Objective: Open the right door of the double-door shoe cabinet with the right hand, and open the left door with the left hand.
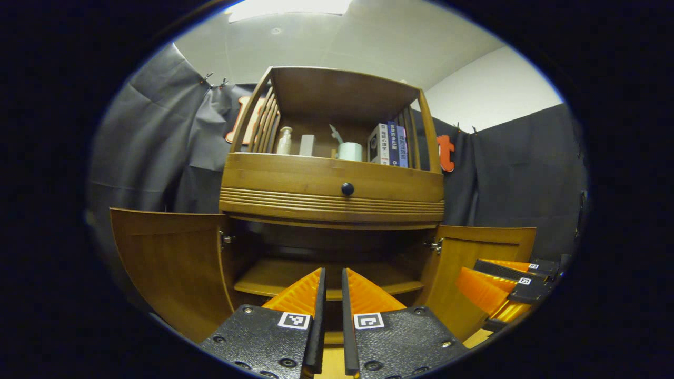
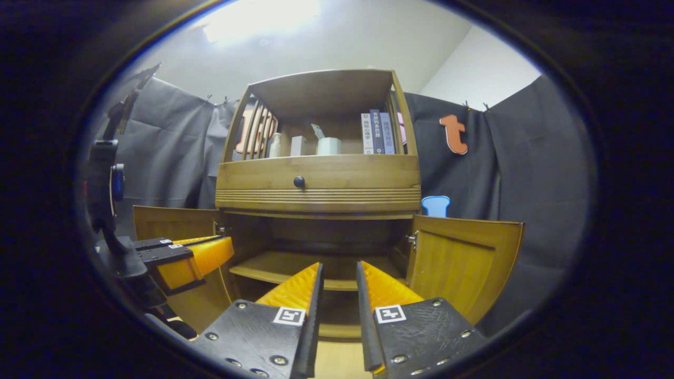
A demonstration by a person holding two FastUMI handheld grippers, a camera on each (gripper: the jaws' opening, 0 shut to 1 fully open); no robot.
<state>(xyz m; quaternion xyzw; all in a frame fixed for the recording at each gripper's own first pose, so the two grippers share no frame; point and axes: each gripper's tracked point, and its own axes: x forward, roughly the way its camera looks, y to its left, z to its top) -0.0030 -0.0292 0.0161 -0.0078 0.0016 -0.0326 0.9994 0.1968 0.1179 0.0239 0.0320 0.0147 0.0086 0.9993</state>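
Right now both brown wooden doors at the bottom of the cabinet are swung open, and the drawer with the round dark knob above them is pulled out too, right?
Nearly. The left wooden door and right wooden door are swung open, but the drawer with the round dark knob is pushed in, flush with the cabinet front. The left gripper view shows this.

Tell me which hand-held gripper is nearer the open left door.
Left. The left hand-held gripper hangs just in front of the left door; the right hand-held gripper faces the cabinet's middle, beside the right door.
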